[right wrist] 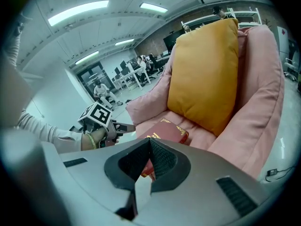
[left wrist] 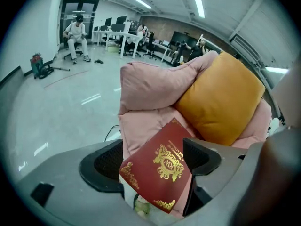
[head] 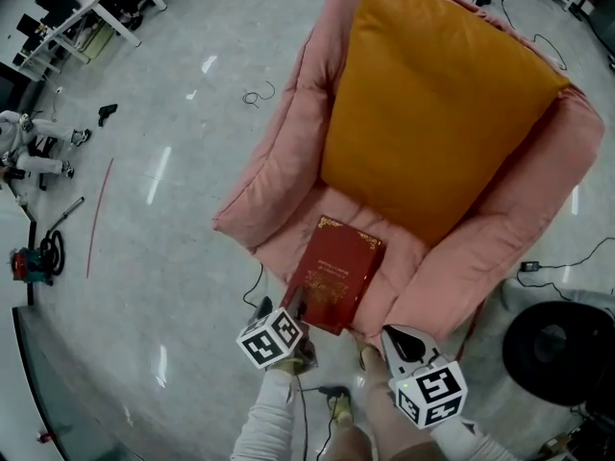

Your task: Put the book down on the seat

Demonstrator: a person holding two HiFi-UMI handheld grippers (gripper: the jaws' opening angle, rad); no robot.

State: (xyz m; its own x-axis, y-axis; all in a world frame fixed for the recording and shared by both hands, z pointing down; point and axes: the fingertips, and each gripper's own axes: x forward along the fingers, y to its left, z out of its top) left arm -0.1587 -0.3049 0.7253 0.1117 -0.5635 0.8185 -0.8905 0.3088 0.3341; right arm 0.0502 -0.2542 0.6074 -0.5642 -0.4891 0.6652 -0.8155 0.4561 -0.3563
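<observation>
Polished grey floor point(head: 144, 257) surrounds a pink armchair point(head: 279, 161). An orange cushion point(head: 432, 104) leans upright against the armchair's back.

**Position of the book.** The red book point(head: 336, 272), with its gold-ornamented cover facing up, lies on the seat point(head: 402, 257) in front of the cushion. Its long axis runs from the seat's front lip toward the cushion, angled slightly to the right in the head view. The near short edge sits at the front lip. No view settles whether that end overhangs.

**Left gripper point(head: 281, 305).** This is the nearer tool, placed at the book's near left corner. In the left gripper view the jaws stand spread wide, released, with the book's near corner between them and neither pad pressing on it. The book extends straight ahead of the jaws, away from the person.

**Right gripper point(head: 396, 339).** It hovers beside the book's near right corner, apart from it. Its jaws are clenched together and hold nothing.

**Assessment.** Placement appears essentially complete. The remaining move is probably to withdraw the left gripper backward along the book's long axis, keeping both pads clear of the corner so the book is not dragged off the lip.
</observation>
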